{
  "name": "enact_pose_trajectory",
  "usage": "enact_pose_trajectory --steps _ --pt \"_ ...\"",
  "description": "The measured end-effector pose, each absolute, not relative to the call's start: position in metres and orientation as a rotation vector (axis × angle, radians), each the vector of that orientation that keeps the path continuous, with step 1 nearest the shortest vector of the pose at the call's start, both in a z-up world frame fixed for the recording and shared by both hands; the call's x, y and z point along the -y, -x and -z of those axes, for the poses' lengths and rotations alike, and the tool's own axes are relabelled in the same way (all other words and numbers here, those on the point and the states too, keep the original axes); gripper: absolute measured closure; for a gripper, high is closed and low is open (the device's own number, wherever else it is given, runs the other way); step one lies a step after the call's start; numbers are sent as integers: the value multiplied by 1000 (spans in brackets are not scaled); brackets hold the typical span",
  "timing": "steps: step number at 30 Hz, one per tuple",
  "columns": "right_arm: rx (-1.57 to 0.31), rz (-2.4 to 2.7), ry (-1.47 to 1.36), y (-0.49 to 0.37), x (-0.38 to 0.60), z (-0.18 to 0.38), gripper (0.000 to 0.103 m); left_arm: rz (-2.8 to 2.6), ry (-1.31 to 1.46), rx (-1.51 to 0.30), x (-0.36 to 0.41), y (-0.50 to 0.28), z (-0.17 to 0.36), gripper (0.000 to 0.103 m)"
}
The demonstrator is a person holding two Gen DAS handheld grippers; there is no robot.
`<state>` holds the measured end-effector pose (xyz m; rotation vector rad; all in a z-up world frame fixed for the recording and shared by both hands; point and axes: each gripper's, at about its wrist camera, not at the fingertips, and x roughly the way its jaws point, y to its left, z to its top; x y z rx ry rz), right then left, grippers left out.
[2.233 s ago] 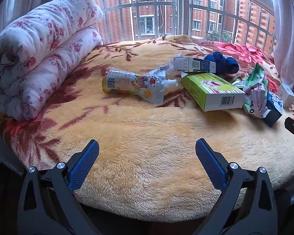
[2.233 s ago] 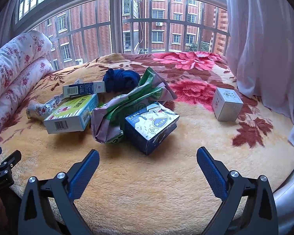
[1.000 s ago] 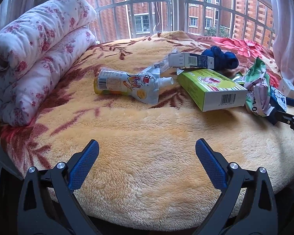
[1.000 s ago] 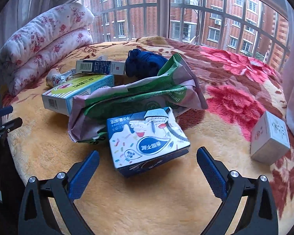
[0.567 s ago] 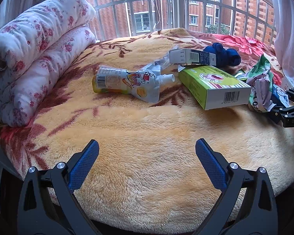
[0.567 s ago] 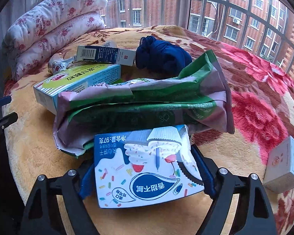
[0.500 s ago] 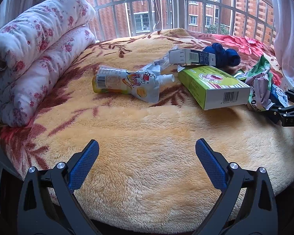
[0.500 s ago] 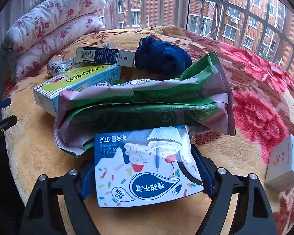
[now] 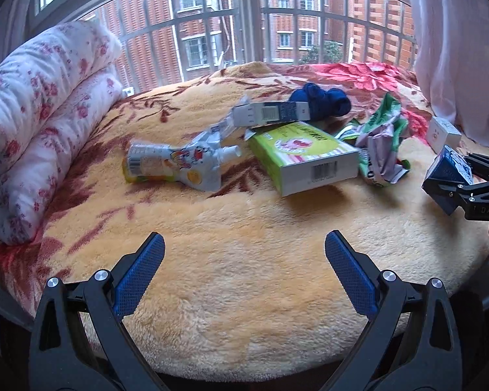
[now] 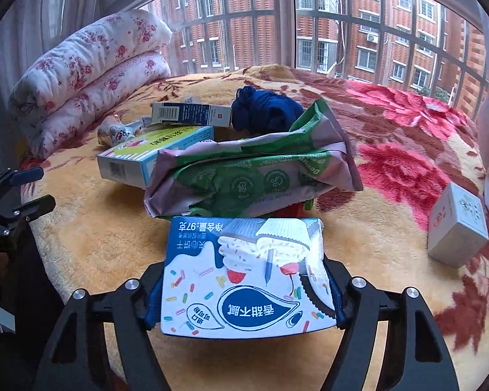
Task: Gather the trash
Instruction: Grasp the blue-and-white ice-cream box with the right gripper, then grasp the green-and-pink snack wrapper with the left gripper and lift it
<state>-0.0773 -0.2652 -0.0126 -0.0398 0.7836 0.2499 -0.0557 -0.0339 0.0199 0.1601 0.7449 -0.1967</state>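
Note:
A blue and white snack box point(image 10: 244, 260) sits between the fingers of my right gripper point(image 10: 244, 296). The jaws are closing, both pads press its sides, and it hangs just off the yellow plush blanket point(image 10: 107, 247). The left wrist view shows the same box point(image 9: 448, 169) at the far right. My left gripper point(image 9: 244, 247) stands open over the blanket's near edge with nothing between its fingers. Beyond it lie a drink pouch point(image 9: 176, 166), a green box point(image 9: 303, 156), a narrow blue carton point(image 9: 270, 114) and a crumpled green and lilac bag point(image 9: 381, 150).
A small white box point(image 10: 458, 233) sits on the red flower pattern at the right. A dark blue cloth point(image 10: 267, 112) is bunched behind the bag. A rolled floral quilt point(image 9: 42, 97) fills the left side, and a barred window point(image 9: 244, 16) runs behind the bed.
The right gripper's jaws have come in around the blue and white box and raised it off the blanket, back from the green bag. The left gripper has shifted slightly and stays open.

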Motion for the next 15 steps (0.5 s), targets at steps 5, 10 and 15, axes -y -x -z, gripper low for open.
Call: enact_pose_trajectory --steps 5,10,15 --pt "-701 -185 -13 126 273 -6 31 378 -261 -711 91 30 -42 7" --pt "-662 -140 -34 164 280 -16 30 491 -345 -747 153 -15 -44 7" --pt "-645 -112 -82 181 291 -18 30 520 -393 -811 198 -44 -27 7"
